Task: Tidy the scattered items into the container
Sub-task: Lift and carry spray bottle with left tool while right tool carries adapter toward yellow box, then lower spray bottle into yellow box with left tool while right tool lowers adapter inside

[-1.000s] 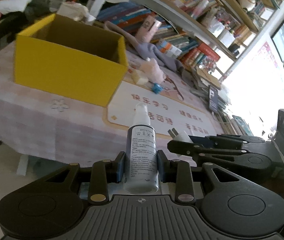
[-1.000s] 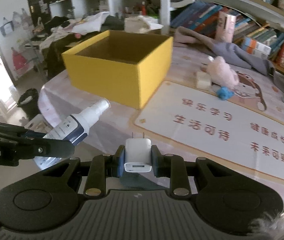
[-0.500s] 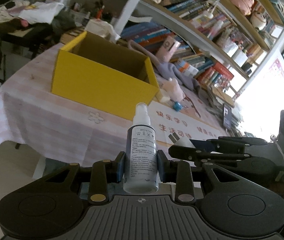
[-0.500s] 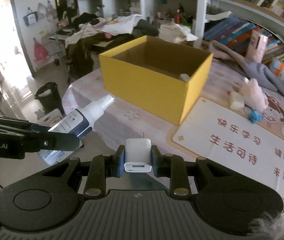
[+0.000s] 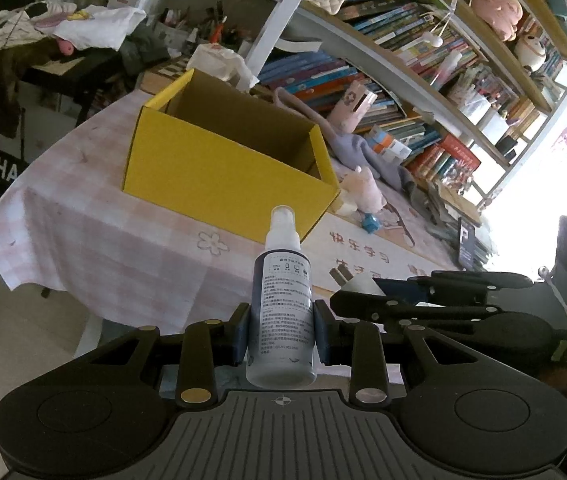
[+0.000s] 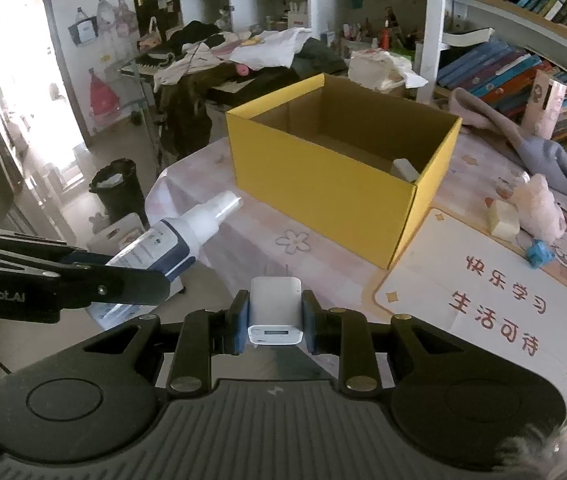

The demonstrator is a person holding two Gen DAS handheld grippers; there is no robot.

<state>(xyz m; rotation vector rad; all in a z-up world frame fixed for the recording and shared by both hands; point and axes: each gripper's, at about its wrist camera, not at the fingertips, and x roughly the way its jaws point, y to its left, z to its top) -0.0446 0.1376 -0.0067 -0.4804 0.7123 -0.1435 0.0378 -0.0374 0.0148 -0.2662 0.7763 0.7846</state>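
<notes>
My left gripper (image 5: 281, 330) is shut on a dark spray bottle (image 5: 282, 312) with a white label and clear cap, held upright in front of the table. My right gripper (image 6: 275, 322) is shut on a white plug adapter (image 6: 275, 310), prongs pointing forward. Both hang short of the near table edge, in front of the open yellow box (image 5: 223, 176) (image 6: 335, 196). A pale block (image 6: 403, 169) lies inside the box at its right end. In the right wrist view the spray bottle (image 6: 171, 240) and left gripper (image 6: 83, 276) show at left. On the mat (image 6: 515, 300) lie a pink plush toy (image 6: 537, 204), a cream block (image 6: 503, 218) and a small blue piece (image 6: 539, 253).
A pink checked cloth (image 5: 103, 216) covers the table, with a lettered mat on its right part. A grey garment (image 6: 523, 144) and bookshelves (image 5: 423, 52) lie behind. A black bin (image 6: 117, 188) and cluttered racks stand on the floor to the left.
Both grippers have drawn back from the table and swung left with their items still held. The yellow box now appears smaller and more central, and its inside shows more.
</notes>
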